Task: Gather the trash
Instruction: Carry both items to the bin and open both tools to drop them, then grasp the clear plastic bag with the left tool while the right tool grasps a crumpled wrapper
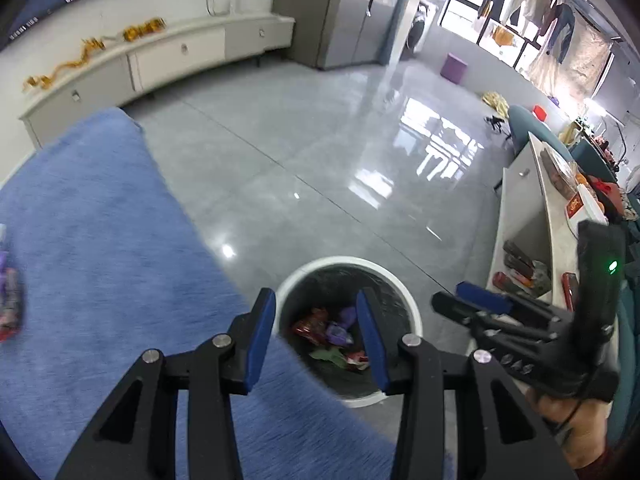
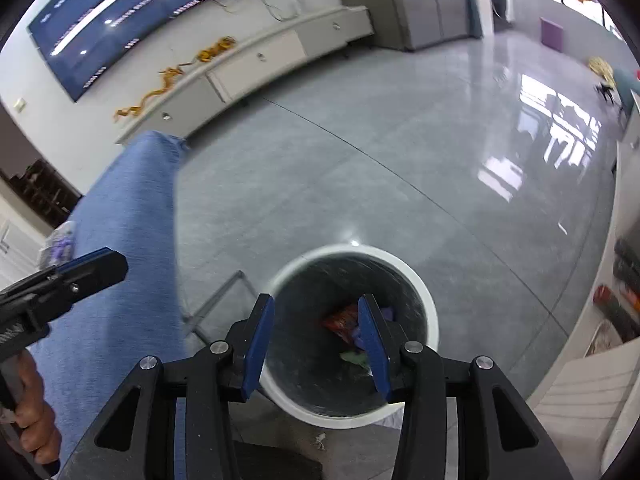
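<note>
Both my left gripper and right gripper gape empty above the round white-rimmed, grey-walled bin, so wrappers near the blue rug's left edge risk being forgotten.

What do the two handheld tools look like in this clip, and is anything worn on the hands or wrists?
Both the left tool and the right tool are black linkage frames with silver pivot bolts and blue finger pads. The right tool's body carries a green light. A dark red cuff shows at the right wrist.

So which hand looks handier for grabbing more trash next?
Probably the left. Both grippers, left and right, are open and empty over the bin; wrappers lie on the blue cloth at its side.
</note>
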`<action>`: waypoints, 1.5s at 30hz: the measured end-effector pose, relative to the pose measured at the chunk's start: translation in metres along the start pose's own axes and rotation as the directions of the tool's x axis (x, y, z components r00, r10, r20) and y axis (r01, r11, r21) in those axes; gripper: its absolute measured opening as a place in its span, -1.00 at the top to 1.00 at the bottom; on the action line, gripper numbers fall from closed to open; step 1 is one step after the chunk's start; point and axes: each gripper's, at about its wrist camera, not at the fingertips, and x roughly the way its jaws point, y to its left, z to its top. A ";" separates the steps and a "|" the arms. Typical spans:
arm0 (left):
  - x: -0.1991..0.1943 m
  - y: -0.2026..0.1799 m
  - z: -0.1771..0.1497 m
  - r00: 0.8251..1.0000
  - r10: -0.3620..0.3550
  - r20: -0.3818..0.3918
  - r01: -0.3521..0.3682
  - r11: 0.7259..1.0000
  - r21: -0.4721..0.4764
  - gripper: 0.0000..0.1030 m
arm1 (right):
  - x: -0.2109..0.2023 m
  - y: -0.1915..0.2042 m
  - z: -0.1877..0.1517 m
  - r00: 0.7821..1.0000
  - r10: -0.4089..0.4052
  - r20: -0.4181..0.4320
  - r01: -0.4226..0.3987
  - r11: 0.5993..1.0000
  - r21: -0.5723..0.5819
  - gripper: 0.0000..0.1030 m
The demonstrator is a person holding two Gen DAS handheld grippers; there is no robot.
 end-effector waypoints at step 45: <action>-0.098 0.341 -0.098 0.955 0.294 0.048 -0.251 0.882 -0.399 0.47 | 0.128 0.361 0.017 0.927 0.246 -0.284 -0.344 0.859 -0.379 0.37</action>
